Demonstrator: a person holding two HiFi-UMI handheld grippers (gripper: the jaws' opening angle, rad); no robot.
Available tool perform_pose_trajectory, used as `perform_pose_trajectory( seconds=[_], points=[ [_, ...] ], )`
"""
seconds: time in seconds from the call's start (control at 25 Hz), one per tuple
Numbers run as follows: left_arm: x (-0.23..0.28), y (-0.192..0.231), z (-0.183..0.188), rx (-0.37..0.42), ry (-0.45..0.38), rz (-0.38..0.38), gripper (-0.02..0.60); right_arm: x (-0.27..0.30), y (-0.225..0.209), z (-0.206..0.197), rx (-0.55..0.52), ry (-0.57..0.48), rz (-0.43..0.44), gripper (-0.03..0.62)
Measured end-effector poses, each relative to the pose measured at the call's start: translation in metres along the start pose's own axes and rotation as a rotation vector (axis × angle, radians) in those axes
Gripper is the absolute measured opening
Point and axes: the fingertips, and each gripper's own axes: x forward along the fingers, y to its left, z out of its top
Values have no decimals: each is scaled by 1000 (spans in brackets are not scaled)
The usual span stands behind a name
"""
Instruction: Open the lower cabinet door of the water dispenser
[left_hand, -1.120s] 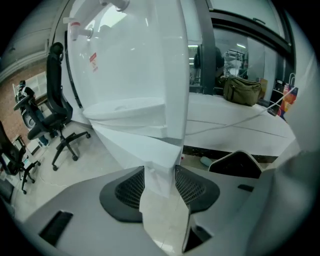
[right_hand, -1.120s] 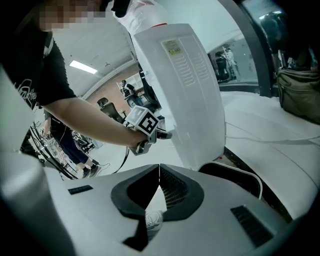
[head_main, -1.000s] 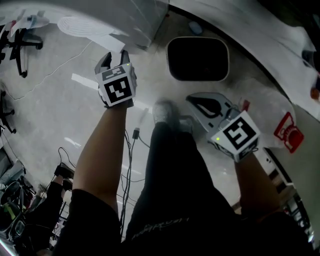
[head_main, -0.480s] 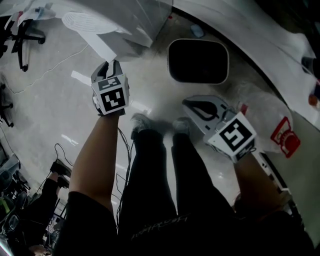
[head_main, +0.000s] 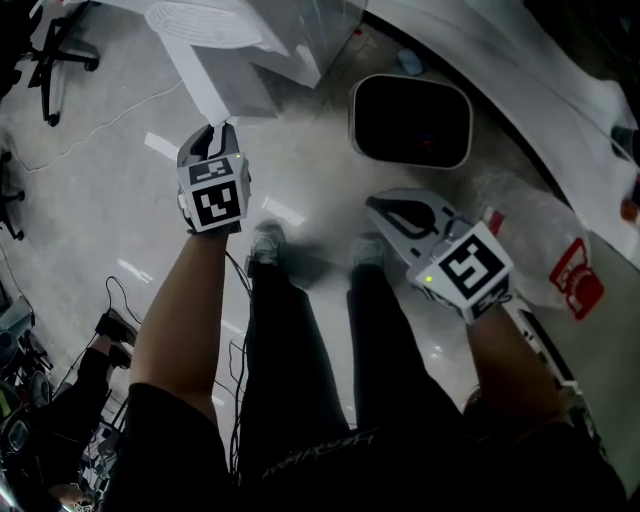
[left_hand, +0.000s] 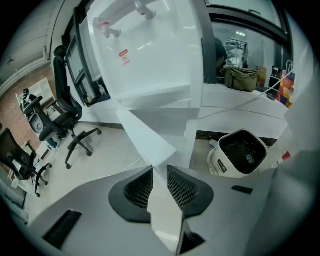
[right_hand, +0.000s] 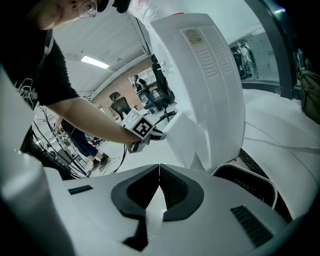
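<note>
The white water dispenser (left_hand: 150, 55) stands ahead, with its taps (left_hand: 107, 27) at the top. Its lower cabinet door (left_hand: 147, 137) is swung out toward me and also shows in the head view (head_main: 215, 85). My left gripper (head_main: 215, 130) holds the door's free edge. Its jaws (left_hand: 160, 172) are closing, and the thin white panel runs between the pads. My right gripper (head_main: 378, 205) hovers to the right above the floor, shut and holding nothing (right_hand: 159, 167). The right gripper view shows the dispenser's side (right_hand: 205, 85) and the left gripper (right_hand: 157, 134) at the door.
A white bin with a dark inside (head_main: 410, 120) stands right of the dispenser (left_hand: 240, 152). Office chairs (head_main: 60, 50) are off to the left. Cables (head_main: 240, 300) trail over the floor near my shoes. A white bag with red print (head_main: 570, 275) lies at the right.
The left gripper's jaws have narrowed onto the door's edge, and hand and door have drifted left, away from the dispenser. The right gripper has barely shifted.
</note>
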Motion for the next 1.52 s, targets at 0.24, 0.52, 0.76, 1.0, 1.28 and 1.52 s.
perform_pose_trajectory(
  seconds=[0.24,0.52,0.76,1.0,1.28,1.52],
  points=[
    [-4,26,-15,26,-13,-20,85,13,21,1,-4,25,-3,14],
    [-5,57,-32,59,8,-51,84,32,39,10,18,26,-38,14],
    [-4,83,-43,77,12,-86,83,58,60,25,24,23,-37,14],
    [-2,108,-51,93,19,-104,79,82,75,38,26,28,-48,14],
    [2,141,-57,109,21,-116,77,107,84,55,24,37,-58,14],
    [6,167,-62,162,29,-132,75,130,93,71,31,33,-63,14]
  ],
)
